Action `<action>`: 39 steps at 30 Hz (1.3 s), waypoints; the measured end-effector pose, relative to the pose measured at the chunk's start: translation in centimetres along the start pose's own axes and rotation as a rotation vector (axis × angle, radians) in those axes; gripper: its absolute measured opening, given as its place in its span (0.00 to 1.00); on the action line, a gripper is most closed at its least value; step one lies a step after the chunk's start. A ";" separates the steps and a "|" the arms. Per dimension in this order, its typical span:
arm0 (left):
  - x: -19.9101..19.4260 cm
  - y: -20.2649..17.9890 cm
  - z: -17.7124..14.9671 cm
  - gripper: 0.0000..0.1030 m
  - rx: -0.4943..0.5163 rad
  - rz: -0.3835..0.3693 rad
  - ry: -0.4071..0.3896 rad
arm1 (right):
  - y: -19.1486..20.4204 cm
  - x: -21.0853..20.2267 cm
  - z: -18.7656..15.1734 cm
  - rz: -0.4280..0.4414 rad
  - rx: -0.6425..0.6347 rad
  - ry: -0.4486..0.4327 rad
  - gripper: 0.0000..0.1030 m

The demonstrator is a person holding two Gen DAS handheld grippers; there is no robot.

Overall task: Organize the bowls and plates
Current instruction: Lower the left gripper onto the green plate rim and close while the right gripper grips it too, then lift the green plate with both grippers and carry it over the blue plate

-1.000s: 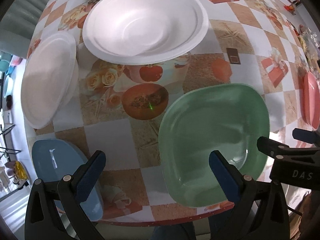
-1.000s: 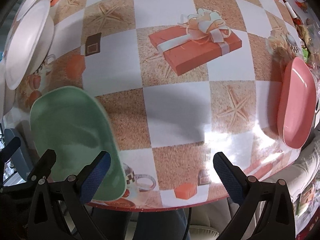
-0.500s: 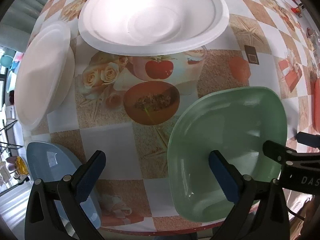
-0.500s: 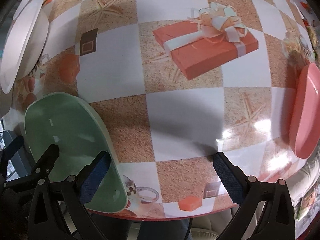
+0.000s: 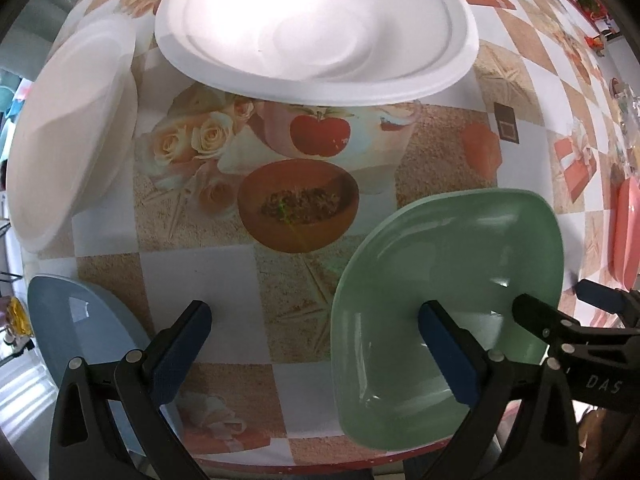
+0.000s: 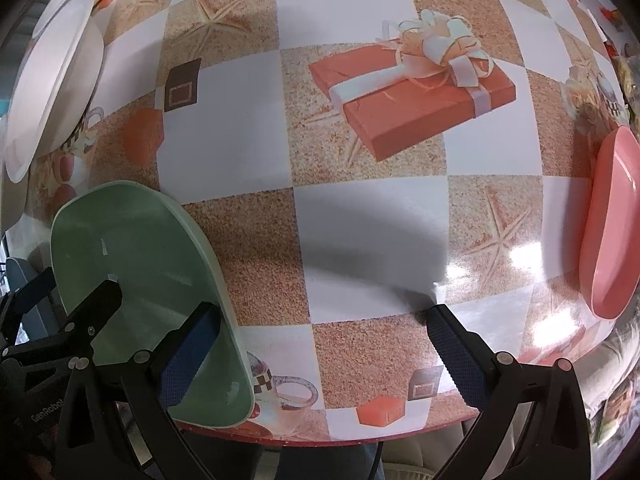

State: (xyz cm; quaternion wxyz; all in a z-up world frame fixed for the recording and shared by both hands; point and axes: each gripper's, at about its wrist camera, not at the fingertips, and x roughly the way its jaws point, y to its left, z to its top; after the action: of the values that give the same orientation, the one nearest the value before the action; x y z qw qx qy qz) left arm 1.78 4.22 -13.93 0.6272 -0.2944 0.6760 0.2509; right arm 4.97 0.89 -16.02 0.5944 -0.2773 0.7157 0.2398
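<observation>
Tablecloth (image 6: 360, 128) of glossy plastic, checked white and sandy orange with printed gift boxes, starfish and roses, fills both views. Largest on it is a round white foam plate (image 5: 316, 28) at the top centre of the left wrist view, with a second round white foam plate (image 5: 68, 128) at the left edge just beside it. A rounded-square pale green plastic plate (image 5: 448, 300) lies at the lower right of that view, near the table's front edge, and shows again at the lower left of the right wrist view. A pale blue plastic plate (image 5: 76, 328) sits at the lower left, and a coral pink plastic plate (image 6: 612, 220) at the right edge of the right wrist view. The left gripper (image 5: 312, 344) is spread wide and empty, its right finger over the green plate. The right gripper (image 6: 320, 352) is likewise wide and empty, its left finger over that plate's edge.
</observation>
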 end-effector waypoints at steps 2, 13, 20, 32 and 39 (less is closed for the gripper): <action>0.4 0.0 0.4 1.00 0.004 -0.002 0.004 | -0.2 0.1 0.2 -0.002 -0.009 0.000 1.00; -0.9 -2.2 0.2 0.75 0.085 0.040 -0.017 | 1.8 -0.2 -1.3 -0.027 -0.132 -0.039 0.74; -1.3 -3.6 0.3 0.44 0.104 -0.014 -0.025 | 3.7 -0.5 -1.6 0.044 -0.173 -0.055 0.20; -1.2 -1.1 -2.1 0.43 0.130 0.018 -0.042 | 6.6 1.7 -3.0 0.102 -0.153 0.011 0.16; -1.0 2.5 -3.1 0.43 0.098 0.049 -0.056 | 9.5 3.2 -3.9 0.124 -0.200 0.022 0.16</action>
State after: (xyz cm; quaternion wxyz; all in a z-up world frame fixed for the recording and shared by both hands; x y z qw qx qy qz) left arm -2.13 3.83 -12.75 0.6532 -0.2393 0.6767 0.2411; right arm -4.76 4.88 -18.33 0.5400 -0.2930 0.7104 0.3432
